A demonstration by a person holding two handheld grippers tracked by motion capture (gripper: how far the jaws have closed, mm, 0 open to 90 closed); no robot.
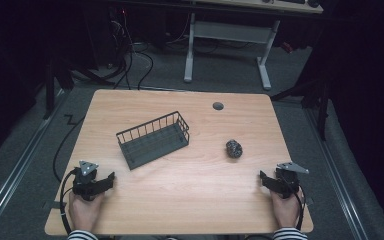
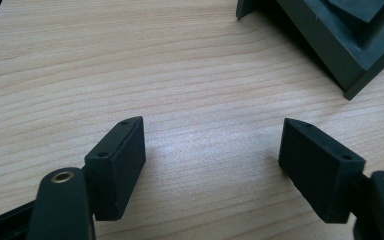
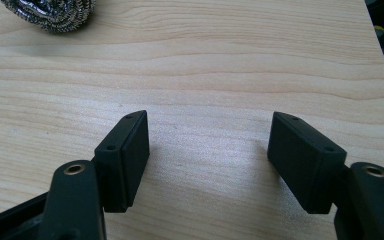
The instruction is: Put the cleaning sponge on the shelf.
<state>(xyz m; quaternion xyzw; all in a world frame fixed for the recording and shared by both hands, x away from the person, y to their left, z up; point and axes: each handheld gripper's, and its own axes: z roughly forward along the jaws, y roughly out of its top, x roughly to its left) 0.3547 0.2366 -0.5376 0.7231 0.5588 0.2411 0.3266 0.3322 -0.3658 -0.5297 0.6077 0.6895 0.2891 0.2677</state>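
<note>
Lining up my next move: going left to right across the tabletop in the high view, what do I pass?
left gripper → wire basket → cable hole → steel scourer → right gripper

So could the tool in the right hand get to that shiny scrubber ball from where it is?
Probably yes. The right tool sits open, the steel scrubber lies just ahead of it, and bare table lies between them, with the wire basket off to the side.
</note>
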